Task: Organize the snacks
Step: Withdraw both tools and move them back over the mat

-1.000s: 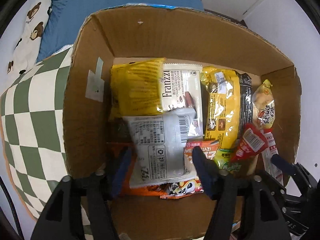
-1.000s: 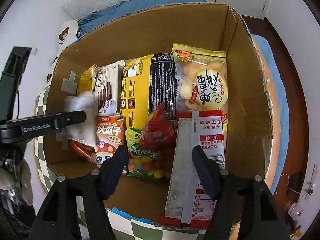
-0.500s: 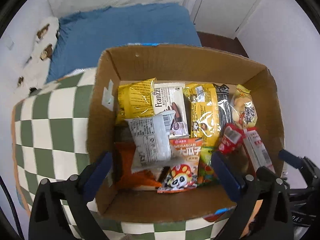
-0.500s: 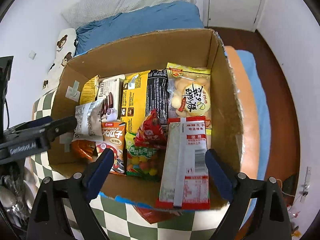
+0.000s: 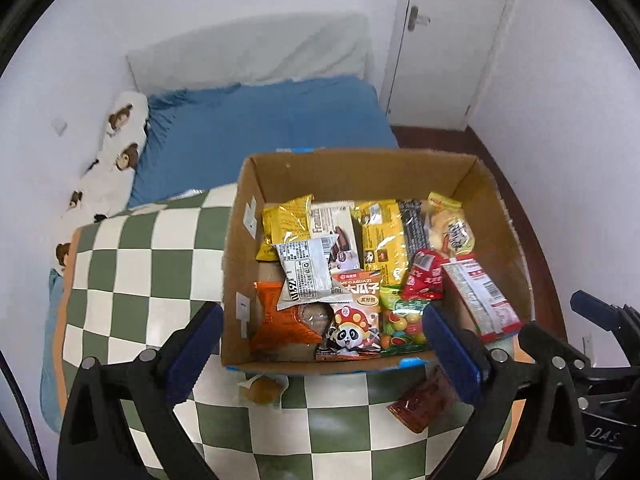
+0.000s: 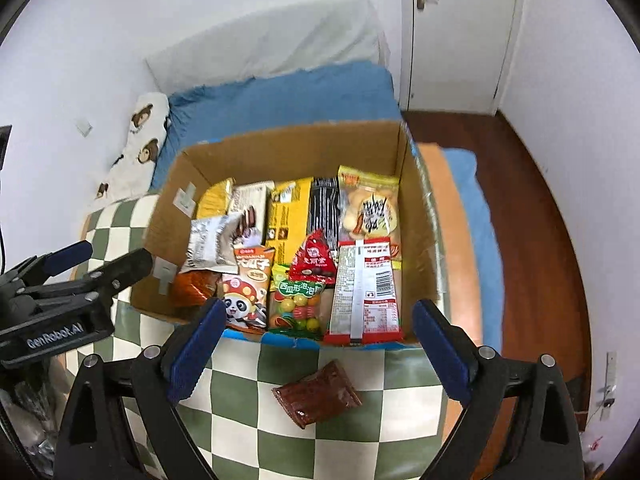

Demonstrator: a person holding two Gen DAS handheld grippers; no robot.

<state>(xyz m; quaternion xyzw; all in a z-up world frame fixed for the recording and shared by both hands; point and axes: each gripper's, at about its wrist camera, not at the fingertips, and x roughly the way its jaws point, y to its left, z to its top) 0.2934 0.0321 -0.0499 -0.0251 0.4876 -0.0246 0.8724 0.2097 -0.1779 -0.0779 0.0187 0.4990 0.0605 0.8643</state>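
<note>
Both your left gripper and right gripper gape wide, empty; the dark red packet lies on the checkered cloth before the box. Light, crinkly, slippery: pinch its edge.

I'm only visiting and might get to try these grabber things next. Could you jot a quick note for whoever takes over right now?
Left gripper: fingers wide open, nothing held, hanging above the near edge of the cardboard box.
Right gripper: also open and empty, over the same edge.
Both have just been opening, with nothing between the fingers.
Done: most snacks lie packed in the box.
Left: the dark red packet and the small clear-wrapped cake lie on the checkered cloth in front of the box; they probably go in next.
</note>
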